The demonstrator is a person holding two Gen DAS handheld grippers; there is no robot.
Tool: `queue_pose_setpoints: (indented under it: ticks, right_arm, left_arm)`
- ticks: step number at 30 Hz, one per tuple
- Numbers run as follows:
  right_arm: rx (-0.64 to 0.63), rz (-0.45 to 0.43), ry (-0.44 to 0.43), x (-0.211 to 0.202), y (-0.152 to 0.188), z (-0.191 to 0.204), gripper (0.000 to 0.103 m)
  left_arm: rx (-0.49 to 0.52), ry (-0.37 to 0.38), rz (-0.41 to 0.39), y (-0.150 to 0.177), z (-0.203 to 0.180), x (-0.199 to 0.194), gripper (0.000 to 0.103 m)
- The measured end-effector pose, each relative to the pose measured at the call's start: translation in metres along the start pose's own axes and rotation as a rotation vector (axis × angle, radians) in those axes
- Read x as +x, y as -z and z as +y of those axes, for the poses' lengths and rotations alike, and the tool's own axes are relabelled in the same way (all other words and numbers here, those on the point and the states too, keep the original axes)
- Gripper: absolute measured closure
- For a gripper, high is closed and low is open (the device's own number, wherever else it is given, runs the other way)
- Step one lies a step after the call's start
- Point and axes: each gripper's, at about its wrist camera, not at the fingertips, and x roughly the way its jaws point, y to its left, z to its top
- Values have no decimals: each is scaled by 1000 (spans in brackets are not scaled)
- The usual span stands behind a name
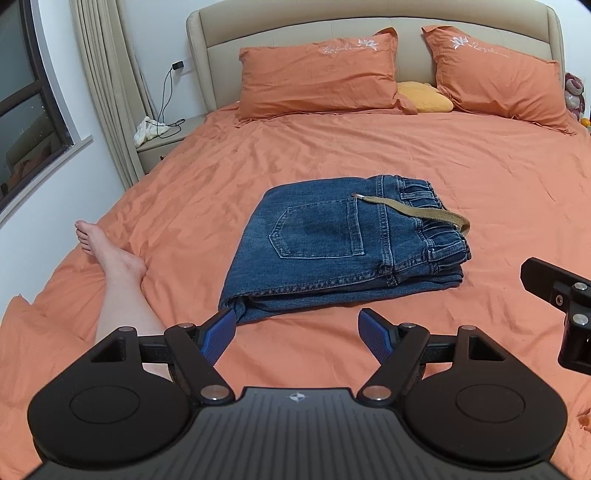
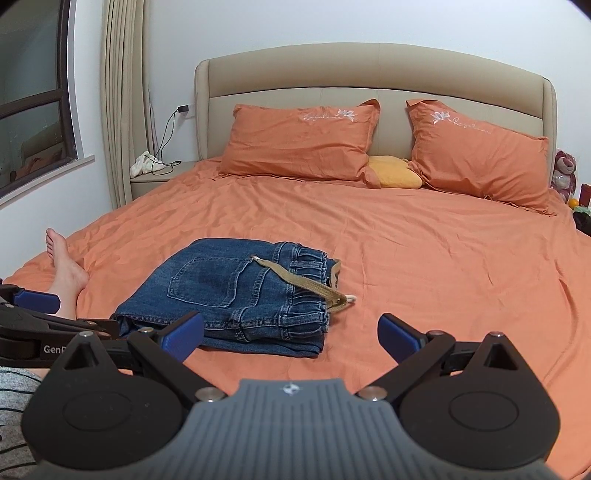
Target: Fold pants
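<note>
Where the orange sheet spreads in soft creases across the bed, the jeans lie folded into a thick, roughly square stack near its middle, just beyond both claws. The denim is blue and stitched, a back pocket facing up, the gathered waistband on the right side of the stack and a flat khaki belt trailing over it onto the sheet. The left claw stands wide, its ribbed blue pads apart with nothing between them, the left pad just short of the stack's near left corner. The right claw is wide as well and empty, its left pad in front of the stack's near edge; whether it touches the denim cannot be told. A bare leg rests on the sheet to the left of the jeans. Far off, two orange pillows lean on a padded beige headboard with a yellow cushion between them. Right of the jeans and beyond them the sheet lies open out to the bed's edge; a nightstand stands at the far left.
</note>
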Motion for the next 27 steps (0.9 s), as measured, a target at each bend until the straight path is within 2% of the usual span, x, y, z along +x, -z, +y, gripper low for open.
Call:
queue_pose_setpoints:
  ticks: [27]
  right_arm:
    - [-5,-9,-2,-5,-1,1,7]
  left_arm:
    - [-8,-4,-4,1,1,-5,15]
